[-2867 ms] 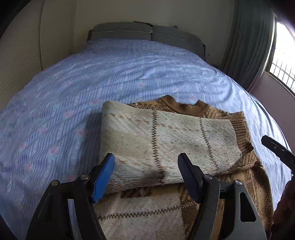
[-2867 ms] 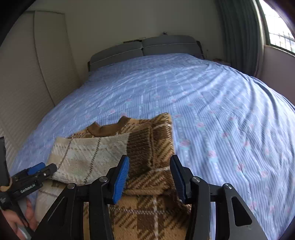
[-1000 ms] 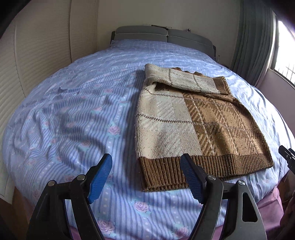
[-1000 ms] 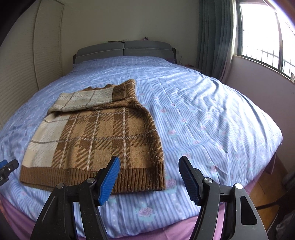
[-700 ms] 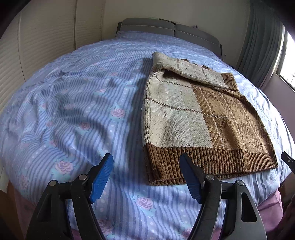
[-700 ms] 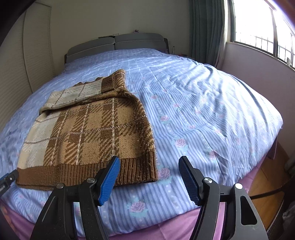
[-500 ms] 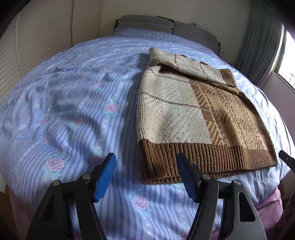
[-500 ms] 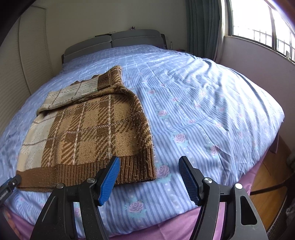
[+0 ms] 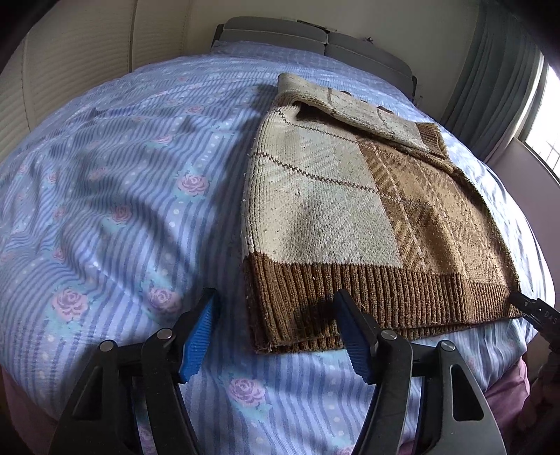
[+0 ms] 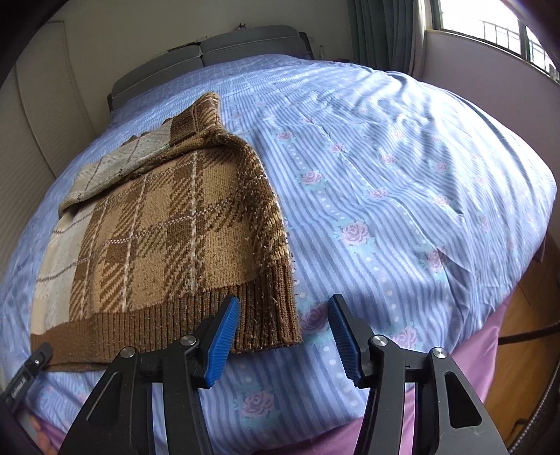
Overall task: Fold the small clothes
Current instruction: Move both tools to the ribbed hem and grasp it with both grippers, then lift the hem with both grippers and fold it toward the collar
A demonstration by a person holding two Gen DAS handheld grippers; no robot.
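A brown and cream plaid knitted sweater (image 9: 350, 210) lies flat on the bed, sleeves folded across its far end, ribbed hem nearest me; it also shows in the right wrist view (image 10: 168, 238). My left gripper (image 9: 276, 332) is open and empty, its jaws astride the hem's left corner, just above it. My right gripper (image 10: 283, 332) is open and empty, its jaws astride the hem's right corner. The tip of the right gripper shows at the right edge of the left wrist view (image 9: 535, 311), and the left gripper's tip at the lower left of the right wrist view (image 10: 28, 371).
The bed is covered by a blue striped sheet with pink roses (image 9: 105, 196) (image 10: 402, 182). A grey headboard (image 9: 308, 38) stands at the far end. A pink bed skirt (image 10: 437, 392) hangs at the near edge. Curtains and a window (image 10: 490, 24) are on the right.
Both grippers pulled back from the sweater's far end to its near hem, then closed in and lowered toward the hem corners. Both stay open. The sweater has not moved.
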